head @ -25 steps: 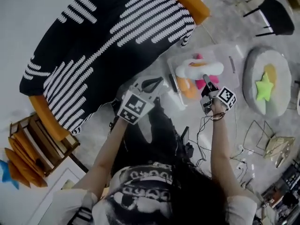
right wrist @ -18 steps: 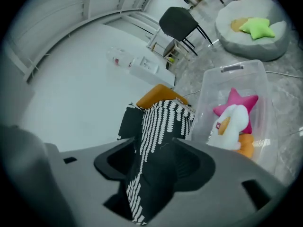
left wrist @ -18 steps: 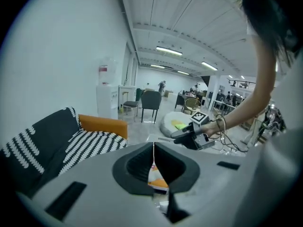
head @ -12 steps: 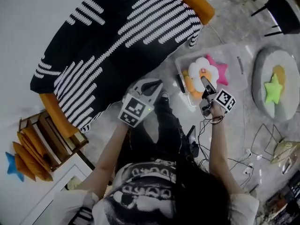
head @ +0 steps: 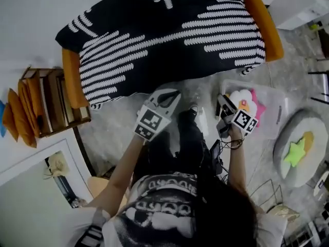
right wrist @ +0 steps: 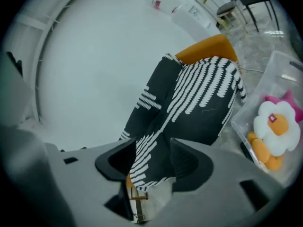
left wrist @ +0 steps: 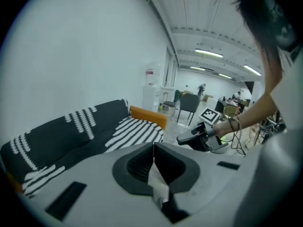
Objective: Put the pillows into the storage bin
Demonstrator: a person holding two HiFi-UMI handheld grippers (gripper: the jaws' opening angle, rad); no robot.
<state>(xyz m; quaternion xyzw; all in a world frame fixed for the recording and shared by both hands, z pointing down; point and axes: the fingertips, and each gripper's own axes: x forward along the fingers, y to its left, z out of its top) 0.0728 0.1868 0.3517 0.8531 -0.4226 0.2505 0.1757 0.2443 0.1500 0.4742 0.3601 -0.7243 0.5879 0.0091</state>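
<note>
A clear storage bin [head: 275, 118] stands on the floor right of the sofa. In it lie a white flower pillow [head: 241, 100], a pink star pillow [head: 258, 110] and, in the right gripper view, an orange pillow [right wrist: 263, 153] beside the white flower pillow [right wrist: 277, 126]. My right gripper [head: 222, 101] hovers at the bin's near-left edge; its jaws are apart, closing, with nothing between them [right wrist: 154, 151]. My left gripper [head: 172, 93] is held over the floor in front of the sofa, shut and empty [left wrist: 154, 148]. A green star pillow [head: 294, 154] and a yellow pillow [head: 307, 138] lie on a round grey cushion [head: 288, 133].
A sofa under a black-and-white striped throw [head: 169, 32] fills the top of the head view. A wooden rack with orange cushions [head: 43, 104] stands left. Cables [head: 222, 161] trail by my legs. A wire frame [head: 267, 194] sits lower right.
The right gripper held the white flower pillow over the bin, let it go into the bin and drew back. The head view swung left. The left gripper stayed shut.
</note>
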